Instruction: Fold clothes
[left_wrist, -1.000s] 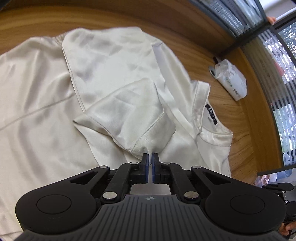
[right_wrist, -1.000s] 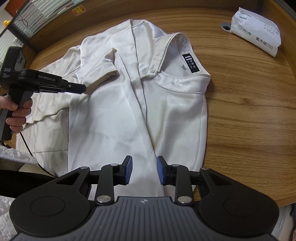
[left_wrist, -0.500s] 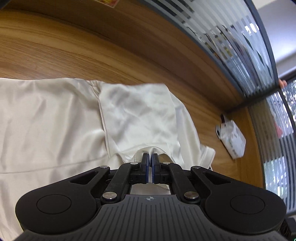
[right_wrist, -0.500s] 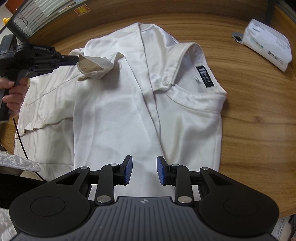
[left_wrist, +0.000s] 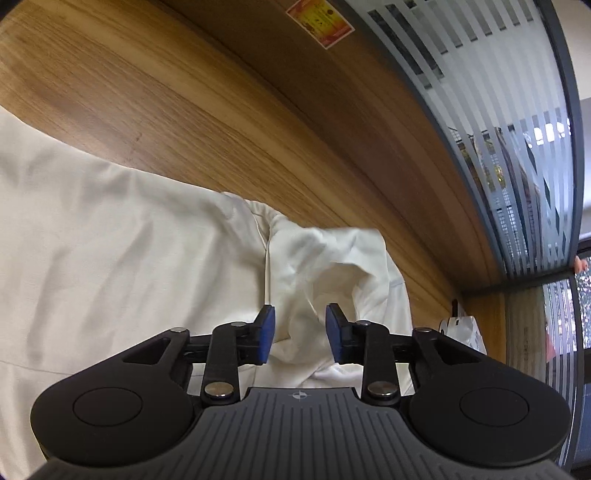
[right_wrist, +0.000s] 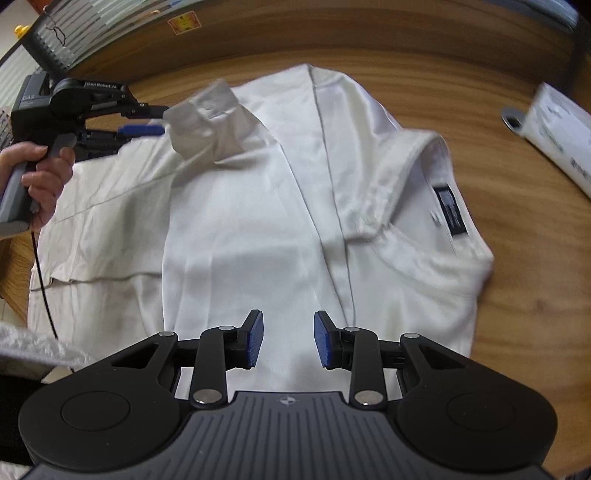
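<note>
On the wooden worktop (right_wrist: 517, 295) lies a white shirt (right_wrist: 258, 229), spread front-up with its collar label (right_wrist: 450, 210) toward our right and one side panel already turned inward over the body. We hold the left tool (left_wrist: 300, 330) over the far shoulder, where the short sleeve (left_wrist: 328, 266) has been carried across to shorten the garment's outline. Its blue pads have just been opening and now stand apart; the bunched sleeve cloth sits between them, and from the wrist view the pads appear clear of it, so we read this as a release. In the right wrist view the sleeve cuff (right_wrist: 207, 114) looks raised beside the tool's tip, though motion blur there makes contact hard to judge. The person's hand (right_wrist: 44, 177) grips the tool's handle at the left edge of that view.

Our right tool (right_wrist: 288, 341) hovers above the shirt's near hem region, partly open and holding nothing; we judge it is placed there to take the next fold once the sleeve settles. A white tissue pack (right_wrist: 557, 136) rests on the worktop well apart from the shirt. Slippery fabric may let the sleeve slide out of place.
</note>
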